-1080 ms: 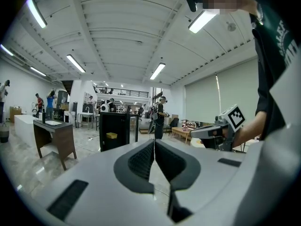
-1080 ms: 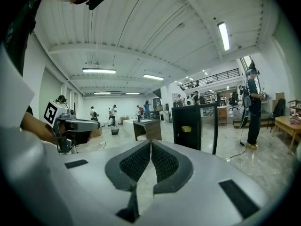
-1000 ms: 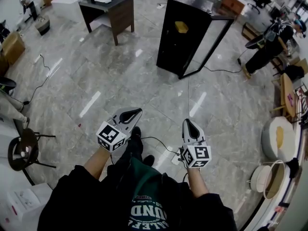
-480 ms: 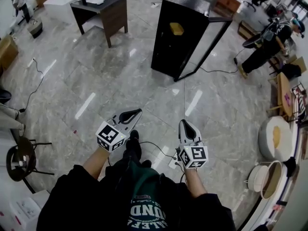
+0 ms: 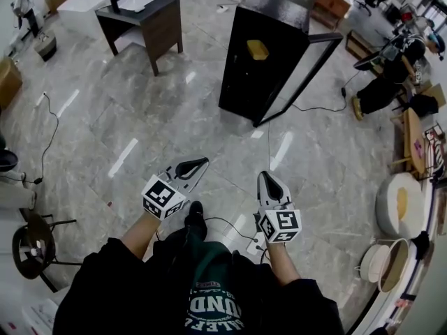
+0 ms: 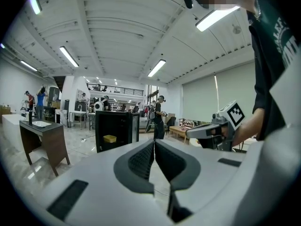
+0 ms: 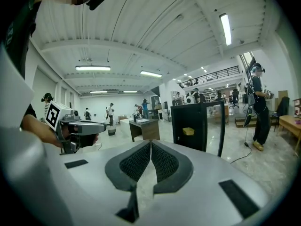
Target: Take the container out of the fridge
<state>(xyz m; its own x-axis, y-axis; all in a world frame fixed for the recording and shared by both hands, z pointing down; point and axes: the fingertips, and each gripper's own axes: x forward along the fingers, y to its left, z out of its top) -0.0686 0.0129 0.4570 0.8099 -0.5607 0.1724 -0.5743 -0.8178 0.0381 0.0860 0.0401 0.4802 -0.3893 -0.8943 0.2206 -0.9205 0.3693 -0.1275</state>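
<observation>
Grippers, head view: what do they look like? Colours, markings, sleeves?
The left gripper and right gripper have light grey shells and dark textured jaw pads tapering to a point. Each carries a white cube with black square markers at its rear. Black sleeves stop short of the forearms; the top is dark green with white lettering.

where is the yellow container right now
In the head view, the yellow container sits inside the open black fridge, top centre, right of the dark wooden table.
</observation>
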